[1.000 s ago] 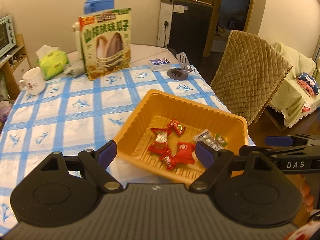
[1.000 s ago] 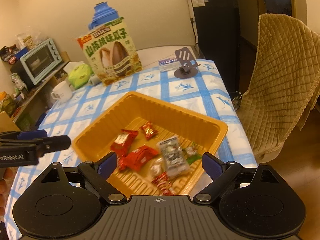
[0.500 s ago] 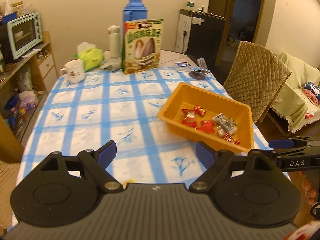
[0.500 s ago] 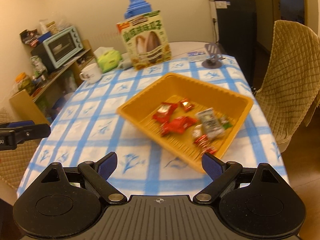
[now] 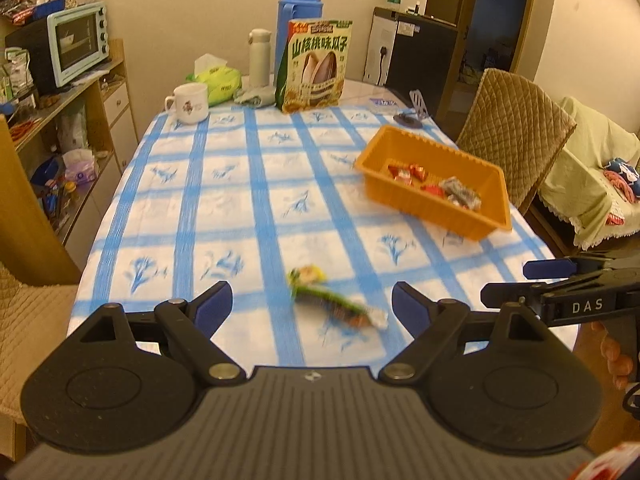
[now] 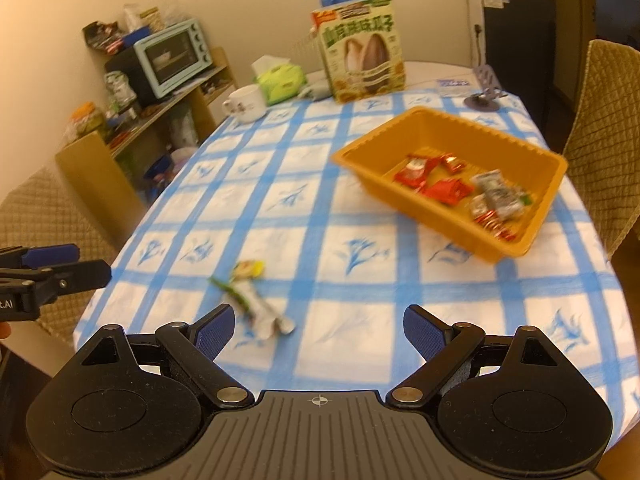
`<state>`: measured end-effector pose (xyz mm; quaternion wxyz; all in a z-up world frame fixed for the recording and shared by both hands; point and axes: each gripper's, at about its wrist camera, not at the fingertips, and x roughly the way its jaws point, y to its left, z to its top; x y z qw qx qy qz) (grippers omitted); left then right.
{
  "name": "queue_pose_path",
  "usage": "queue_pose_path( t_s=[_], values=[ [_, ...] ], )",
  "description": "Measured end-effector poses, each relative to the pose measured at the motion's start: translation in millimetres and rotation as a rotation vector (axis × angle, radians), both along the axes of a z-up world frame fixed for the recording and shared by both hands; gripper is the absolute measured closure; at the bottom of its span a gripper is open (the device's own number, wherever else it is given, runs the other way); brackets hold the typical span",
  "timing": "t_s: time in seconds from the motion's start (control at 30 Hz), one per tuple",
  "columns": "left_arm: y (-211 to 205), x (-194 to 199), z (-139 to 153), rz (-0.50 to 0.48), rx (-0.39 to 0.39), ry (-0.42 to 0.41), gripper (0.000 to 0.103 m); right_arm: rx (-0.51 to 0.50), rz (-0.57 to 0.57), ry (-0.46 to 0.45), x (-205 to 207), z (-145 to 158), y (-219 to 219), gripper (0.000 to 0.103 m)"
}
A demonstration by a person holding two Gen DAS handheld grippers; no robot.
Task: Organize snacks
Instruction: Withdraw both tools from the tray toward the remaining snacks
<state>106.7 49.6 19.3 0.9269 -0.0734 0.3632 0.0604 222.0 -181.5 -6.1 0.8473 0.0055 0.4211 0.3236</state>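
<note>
An orange tray (image 5: pixel 424 206) (image 6: pixel 362 160) sits on the right side of the blue-checked table and holds several red and silver wrapped snacks (image 5: pixel 436 188) (image 6: pixel 448 190). Two loose snacks lie near the table's front edge: a long green and white packet (image 5: pixel 340 308) (image 6: pixel 256 304) and a small yellow one (image 5: pixel 308 274) (image 6: pixel 250 269). My left gripper (image 5: pixel 312 308) is open and empty, just in front of the loose packet. My right gripper (image 6: pixel 318 330) is open and empty, with the packet near its left finger. Each gripper shows at the edge of the other's view.
A large sunflower-seed bag (image 5: pixel 316 64), a blue thermos (image 5: pixel 298 28), a white bottle (image 5: pixel 259 58), a mug (image 5: pixel 190 102), a tissue pack (image 5: pixel 216 80) and a phone stand (image 5: pixel 414 110) stand at the far end. Quilted chairs (image 5: pixel 516 128) flank the table; a shelf with a toaster oven (image 5: pixel 78 42) stands left.
Both grippers have pulled back from above the tray toward the table's front edge. The tray now looks far off and the two loose snacks have come into view.
</note>
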Motion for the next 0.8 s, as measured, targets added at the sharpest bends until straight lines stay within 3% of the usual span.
queue_pose_path(
  t_s=[0.43, 0.8],
  values=[
    [10.8, -50.1, -25.2, 0.013, 0.008, 0.054, 0.017, -0.034, 0.050, 0.044, -57.3, -25.8, 29.2, 0.012],
    [13.0, -64.7, -46.7, 0.024, -0.003, 0.113, 0.017, -0.065, 0.089, 0.062, -73.2, -43.2, 45.5, 0.012]
  ],
)
